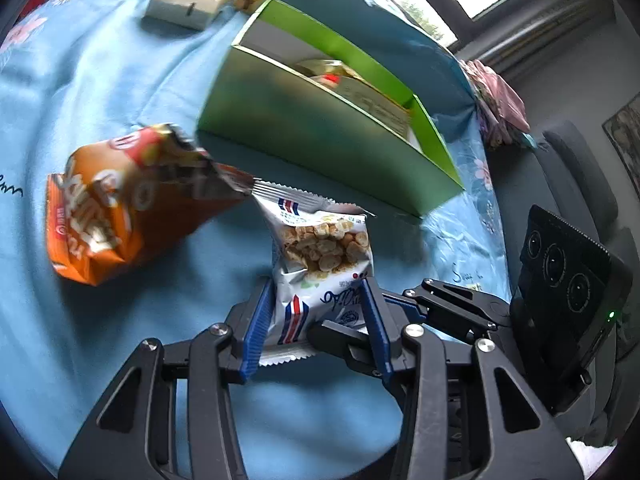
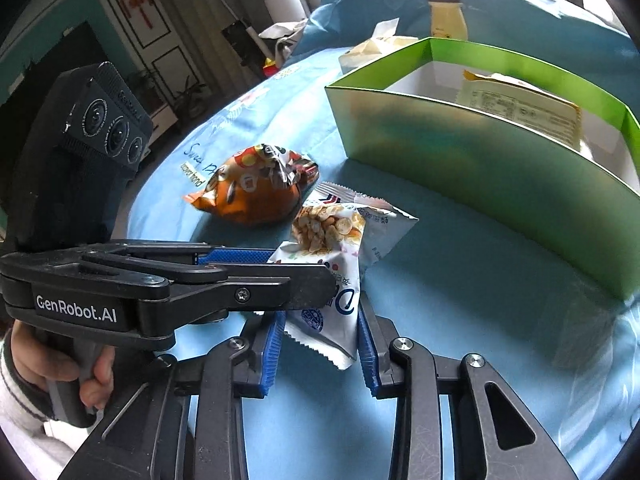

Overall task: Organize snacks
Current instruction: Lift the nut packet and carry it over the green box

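Low in both frames, the white snack packet (image 1: 320,256) sits pinched between the left gripper (image 1: 316,312) fingers, while the right gripper (image 2: 320,344) brackets it, seemingly without touching.

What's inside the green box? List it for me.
The green box holds at least one flat yellowish packet with printed text; a red-marked wrapper shows beside it. The box's near wall hides anything lower.

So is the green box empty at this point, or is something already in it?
Not empty. The green box is open-topped, and at least one flat yellowish snack packet lies inside against the white interior; the left wrist view shows it too. Exact count: cannot tell.
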Demonstrator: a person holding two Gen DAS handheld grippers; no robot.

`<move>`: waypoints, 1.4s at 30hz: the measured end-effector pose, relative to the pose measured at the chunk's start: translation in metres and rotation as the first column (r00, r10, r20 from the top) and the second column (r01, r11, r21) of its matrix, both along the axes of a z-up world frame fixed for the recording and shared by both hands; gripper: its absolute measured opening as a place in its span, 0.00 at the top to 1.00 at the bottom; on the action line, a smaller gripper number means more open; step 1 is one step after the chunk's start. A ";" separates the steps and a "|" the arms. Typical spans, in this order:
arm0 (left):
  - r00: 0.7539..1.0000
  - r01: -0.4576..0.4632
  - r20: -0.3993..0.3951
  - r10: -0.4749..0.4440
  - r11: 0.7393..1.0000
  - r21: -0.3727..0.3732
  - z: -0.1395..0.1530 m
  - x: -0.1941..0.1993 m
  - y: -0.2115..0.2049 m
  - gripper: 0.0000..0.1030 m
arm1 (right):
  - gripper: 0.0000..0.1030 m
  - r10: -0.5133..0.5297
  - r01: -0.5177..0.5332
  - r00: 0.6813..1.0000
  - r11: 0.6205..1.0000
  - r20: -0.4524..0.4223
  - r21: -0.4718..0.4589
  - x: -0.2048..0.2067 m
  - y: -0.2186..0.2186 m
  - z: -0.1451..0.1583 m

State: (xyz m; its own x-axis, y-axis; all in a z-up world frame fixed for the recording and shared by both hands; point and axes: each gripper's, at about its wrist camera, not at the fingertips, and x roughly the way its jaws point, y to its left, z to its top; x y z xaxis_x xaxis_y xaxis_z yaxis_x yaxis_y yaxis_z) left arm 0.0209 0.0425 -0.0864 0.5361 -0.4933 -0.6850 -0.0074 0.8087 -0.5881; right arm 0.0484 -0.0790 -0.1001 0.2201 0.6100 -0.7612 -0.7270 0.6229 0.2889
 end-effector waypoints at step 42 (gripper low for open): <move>0.974 0.085 0.195 -0.117 0.982 0.167 0.079 0.100 -0.031 0.55 | 0.65 -0.166 0.146 0.972 0.981 0.164 0.130 0.071 -0.036 0.079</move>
State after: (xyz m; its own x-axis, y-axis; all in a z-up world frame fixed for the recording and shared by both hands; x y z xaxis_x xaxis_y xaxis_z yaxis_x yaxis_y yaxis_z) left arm 0.1211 0.0112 -0.0069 0.6251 -0.4473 -0.6397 0.1858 0.8812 -0.4347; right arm 0.1192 -0.1149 -0.0212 0.4419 0.6395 -0.6291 -0.6691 0.7021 0.2437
